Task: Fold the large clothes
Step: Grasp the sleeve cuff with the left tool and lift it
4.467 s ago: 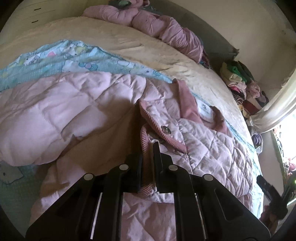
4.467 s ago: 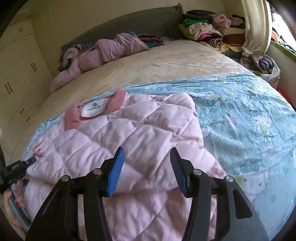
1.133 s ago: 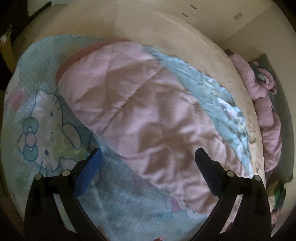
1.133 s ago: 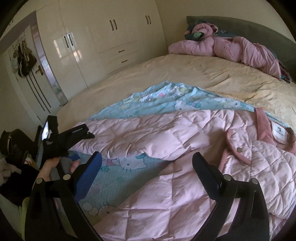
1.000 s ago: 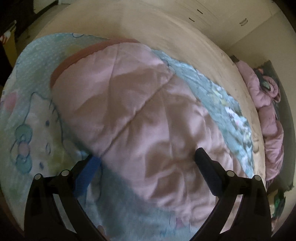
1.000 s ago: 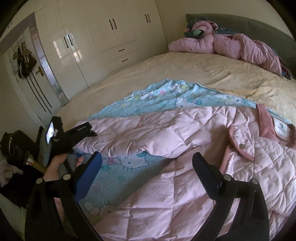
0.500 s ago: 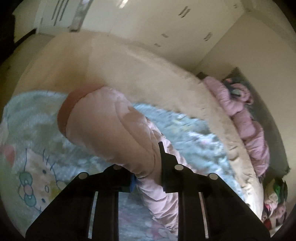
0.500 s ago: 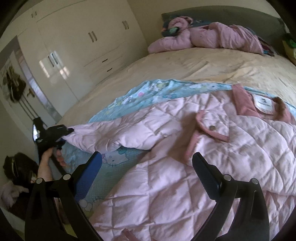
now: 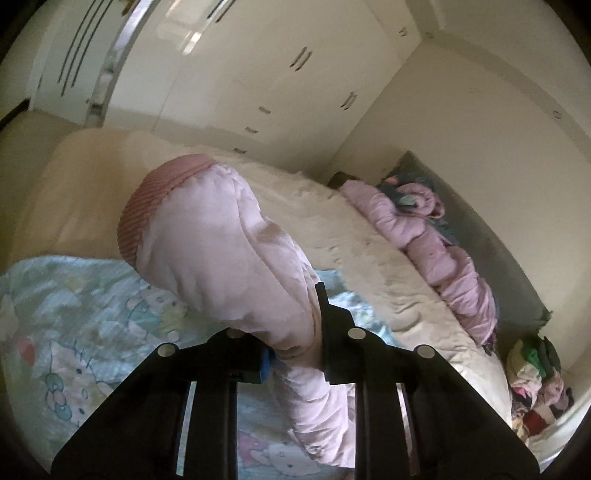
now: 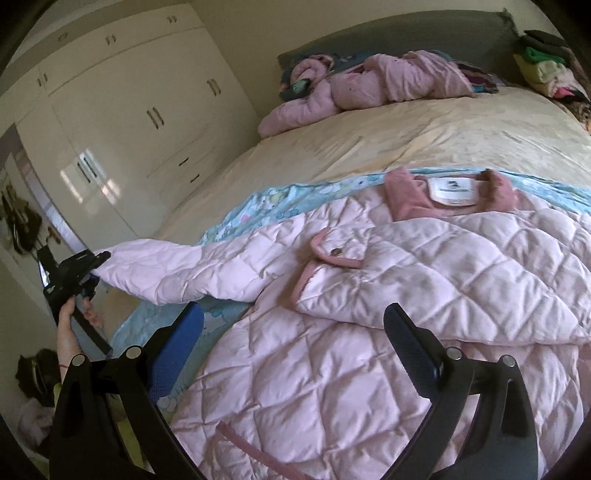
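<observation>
Jacket (image 10: 369,332), pink and puffy, lies flat on the bed (image 10: 406,122), right under and ahead of the right gripper (image 10: 291,347), whose jaws stand wide and empty; its sleeve (image 9: 229,251) stretches sideways to the left gripper (image 9: 291,354), squeezed tight on it; a second ago that gripper was wide open above the flat sleeve; now the sleeve is off the blue sheet (image 9: 85,314).

I see a cream wardrobe (image 10: 122,122) beside the bed (image 10: 424,140), whose grey headboard (image 10: 388,33) has a crumpled pink garment (image 10: 376,85) before it. A blue cartoon sheet (image 9: 81,317) covers the near end, and stacked clothes (image 10: 546,70) sit far right.
</observation>
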